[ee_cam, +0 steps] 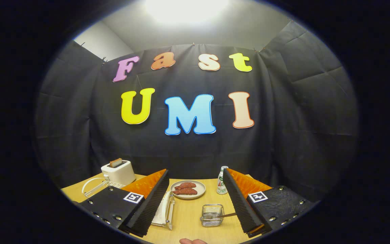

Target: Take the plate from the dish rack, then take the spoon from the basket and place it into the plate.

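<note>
My gripper (195, 173) is open and held above the wooden table (188, 227), with nothing between its fingers. Between the fingers and below them stands a small metal wire basket (212, 216). A spoon (228, 215) lies in it, its handle pointing toward the right finger. Beyond the basket is a round grey plate (188, 189) with red meat slices on it. A white wire dish rack (95, 186) stands beyond the left finger, beside the toaster. A white flat piece with metal posts (163, 210) lies partly hidden under the left finger; I cannot tell what it is.
A white toaster (118, 172) with a slice of bread in it stands at the back left. Near the right fingertip is a small bottle (221, 181). Part of a person's hand (193, 241) shows at the table's near edge. The black booth wall closes off the back.
</note>
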### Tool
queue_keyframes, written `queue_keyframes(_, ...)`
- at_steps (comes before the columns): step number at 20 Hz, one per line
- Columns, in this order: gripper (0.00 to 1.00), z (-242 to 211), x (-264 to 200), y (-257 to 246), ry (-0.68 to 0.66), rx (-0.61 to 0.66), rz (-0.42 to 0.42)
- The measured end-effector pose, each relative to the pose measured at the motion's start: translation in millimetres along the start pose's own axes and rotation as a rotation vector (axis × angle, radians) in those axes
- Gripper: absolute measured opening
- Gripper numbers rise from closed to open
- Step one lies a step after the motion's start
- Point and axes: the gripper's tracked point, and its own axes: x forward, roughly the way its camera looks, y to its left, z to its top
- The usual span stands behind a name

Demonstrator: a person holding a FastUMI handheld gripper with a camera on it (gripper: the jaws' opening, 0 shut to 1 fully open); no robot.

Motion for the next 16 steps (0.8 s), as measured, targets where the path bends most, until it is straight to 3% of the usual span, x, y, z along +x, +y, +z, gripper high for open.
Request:
queue_keyframes(7,0.97,4.6,21.5,37.7,0.026,0.007,0.031)
queue_keyframes(16,0.97,-33.9,62.1,93.2,0.297,0.037,0.047)
